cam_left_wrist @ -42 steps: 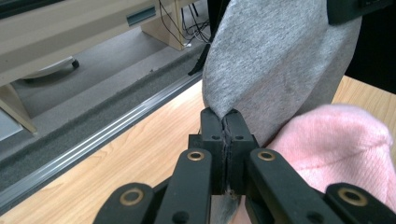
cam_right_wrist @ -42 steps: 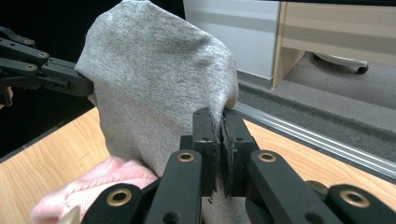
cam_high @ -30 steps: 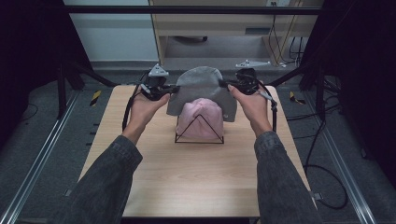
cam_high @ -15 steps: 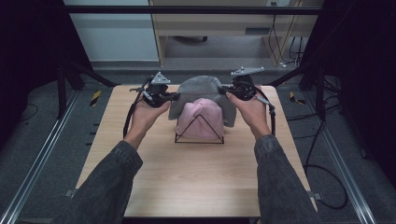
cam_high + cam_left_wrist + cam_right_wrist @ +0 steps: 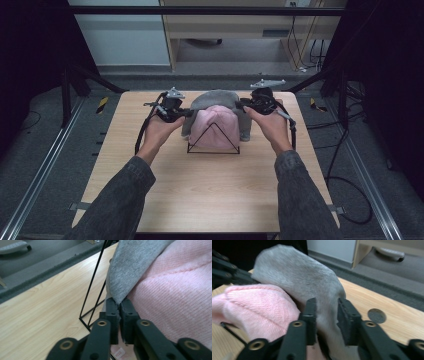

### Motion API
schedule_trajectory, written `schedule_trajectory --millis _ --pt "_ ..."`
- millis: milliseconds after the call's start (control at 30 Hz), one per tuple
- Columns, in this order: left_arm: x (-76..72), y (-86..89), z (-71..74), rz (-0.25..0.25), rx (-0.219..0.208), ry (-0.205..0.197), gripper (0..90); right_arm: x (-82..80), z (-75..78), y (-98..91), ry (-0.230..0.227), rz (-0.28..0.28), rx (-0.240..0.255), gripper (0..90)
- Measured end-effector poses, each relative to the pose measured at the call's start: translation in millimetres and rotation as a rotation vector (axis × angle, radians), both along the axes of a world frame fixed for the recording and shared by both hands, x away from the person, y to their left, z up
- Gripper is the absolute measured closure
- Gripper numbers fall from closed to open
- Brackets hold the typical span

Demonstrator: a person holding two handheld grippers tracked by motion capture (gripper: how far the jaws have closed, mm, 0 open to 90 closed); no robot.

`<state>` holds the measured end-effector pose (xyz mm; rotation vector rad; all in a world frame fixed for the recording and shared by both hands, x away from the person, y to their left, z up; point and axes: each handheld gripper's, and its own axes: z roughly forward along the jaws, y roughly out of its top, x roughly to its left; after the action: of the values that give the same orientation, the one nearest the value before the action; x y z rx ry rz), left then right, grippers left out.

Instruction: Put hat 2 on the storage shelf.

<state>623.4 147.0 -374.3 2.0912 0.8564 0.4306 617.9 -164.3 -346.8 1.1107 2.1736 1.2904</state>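
The grey hat (image 5: pixel 216 98) lay draped over the pink hat (image 5: pixel 216 126) on the black wire stand (image 5: pixel 213 150), mid-surface. The left gripper (image 5: pixel 119 305) pinched its edge, jaws clenched; the right gripper (image 5: pixel 325 312) had just been opening, cloth loose between its jaws. Letting go remained. A small white tag (image 5: pixel 120 353) was unreadable.

Two black jaws of the right gripper (image 5: pixel 325 322) rising from the bottom edge, parted, just opened wider, with a fold of the grey hat (image 5: pixel 297 277) running down between them. Grey knit draped over the pink hat (image 5: pixel 259 307), which bulges at the left. Thin black wire stand (image 5: pixel 230 332) crossing beneath the pink knit. Pale wooden counter (image 5: pixel 402 322) at the right, with a round grey disc (image 5: pixel 376 315) set in it. Grey floor beyond. Dark parts of the left gripper (image 5: pixel 227 271) at the far left edge.
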Motion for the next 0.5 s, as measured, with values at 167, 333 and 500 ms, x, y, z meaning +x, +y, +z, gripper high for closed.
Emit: schedule_trajectory --millis 167,333,500 --pt "-7.4 4.1 4.7 0.063 -0.012 -0.056 58.1 -19.2 17.1 -23.6 -0.045 -0.049 0.023 55.5" --pt "-23.9 22.1 13.8 0.093 -0.020 -0.063 36.0 -51.3 12.7 -52.1 -0.063 -0.093 0.028 43.8" --pt "-47.8 38.6 1.0 0.053 0.032 -0.017 22.7 -71.3 -10.4 -58.2 -0.045 -0.108 -0.014 35.6"
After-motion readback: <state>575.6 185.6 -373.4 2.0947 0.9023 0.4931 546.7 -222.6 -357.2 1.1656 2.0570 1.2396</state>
